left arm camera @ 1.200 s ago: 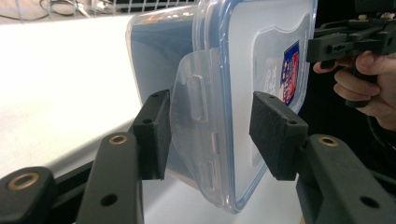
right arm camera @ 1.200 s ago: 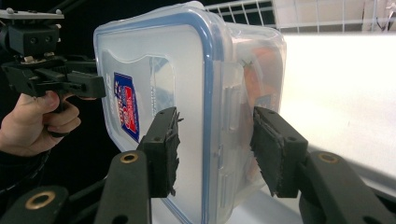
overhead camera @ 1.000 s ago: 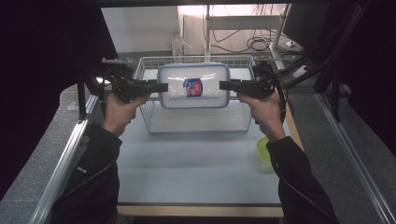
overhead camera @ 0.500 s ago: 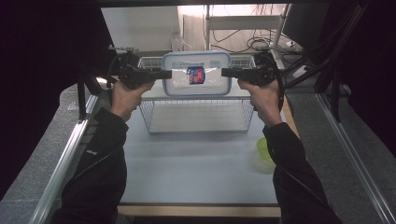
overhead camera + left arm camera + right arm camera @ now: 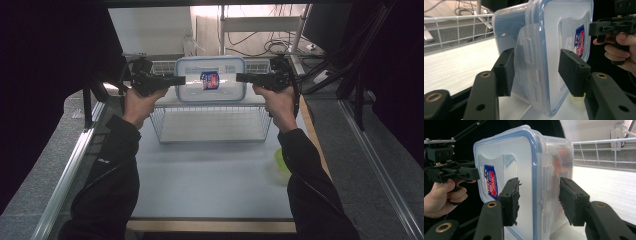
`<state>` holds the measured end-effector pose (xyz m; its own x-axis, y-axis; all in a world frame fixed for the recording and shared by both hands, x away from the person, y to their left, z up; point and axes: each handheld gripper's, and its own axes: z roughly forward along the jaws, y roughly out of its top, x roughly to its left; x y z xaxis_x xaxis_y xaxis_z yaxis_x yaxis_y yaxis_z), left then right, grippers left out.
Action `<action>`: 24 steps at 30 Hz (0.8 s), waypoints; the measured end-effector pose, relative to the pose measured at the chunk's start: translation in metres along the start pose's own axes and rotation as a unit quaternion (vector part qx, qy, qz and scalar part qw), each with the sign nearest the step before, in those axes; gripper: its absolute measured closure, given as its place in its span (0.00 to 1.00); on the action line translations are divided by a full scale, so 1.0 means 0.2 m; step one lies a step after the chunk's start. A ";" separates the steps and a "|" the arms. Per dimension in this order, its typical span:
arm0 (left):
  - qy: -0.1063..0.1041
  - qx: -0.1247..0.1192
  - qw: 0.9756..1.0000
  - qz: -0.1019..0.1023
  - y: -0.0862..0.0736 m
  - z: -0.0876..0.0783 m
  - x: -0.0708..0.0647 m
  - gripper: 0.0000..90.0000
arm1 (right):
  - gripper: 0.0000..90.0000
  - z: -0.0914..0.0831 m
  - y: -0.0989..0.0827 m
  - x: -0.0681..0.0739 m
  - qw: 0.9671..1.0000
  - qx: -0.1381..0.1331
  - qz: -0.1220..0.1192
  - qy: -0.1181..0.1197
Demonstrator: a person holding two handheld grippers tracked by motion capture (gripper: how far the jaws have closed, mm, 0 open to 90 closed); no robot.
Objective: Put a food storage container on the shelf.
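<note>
High view: the lidded container [image 5: 210, 80] hangs over the far rim of the wire basket [image 5: 212, 125], left tool [image 5: 181, 80] and right tool [image 5: 240, 77] each clamped on an end. Uneven squeeze probably lets that slick plastic slip out.

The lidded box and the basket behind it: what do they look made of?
The box: likely clear, glossy plastic, since the basket shows through its walls; blue seal around the lid. The basket: apparently thin metal wire, white-coated, in an open grid.
</note>
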<state>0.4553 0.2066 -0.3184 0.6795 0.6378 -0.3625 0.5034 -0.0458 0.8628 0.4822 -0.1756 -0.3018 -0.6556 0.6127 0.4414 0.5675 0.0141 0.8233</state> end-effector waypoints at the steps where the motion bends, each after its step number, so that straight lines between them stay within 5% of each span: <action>1: 0.002 -0.006 1.000 0.003 -0.01 0.00 0.00 0.52 | 0.57 0.00 0.00 0.00 1.000 -0.004 -0.005 0.000; 10: 0.012 -0.016 1.000 0.019 -0.04 0.03 0.00 0.45 | 0.54 0.05 -0.02 0.04 0.996 0.015 -0.061 -0.058; 24: 0.021 -0.017 1.000 0.010 -0.04 0.05 0.03 0.37 | 0.57 0.05 -0.07 0.01 0.998 0.007 -0.040 -0.056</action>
<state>0.4605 0.2030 -0.3308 0.6660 0.6687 -0.3306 0.4711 -0.0335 0.8814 0.4788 -0.1666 -0.3169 -0.6397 0.6935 0.3315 0.5233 0.0770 0.8487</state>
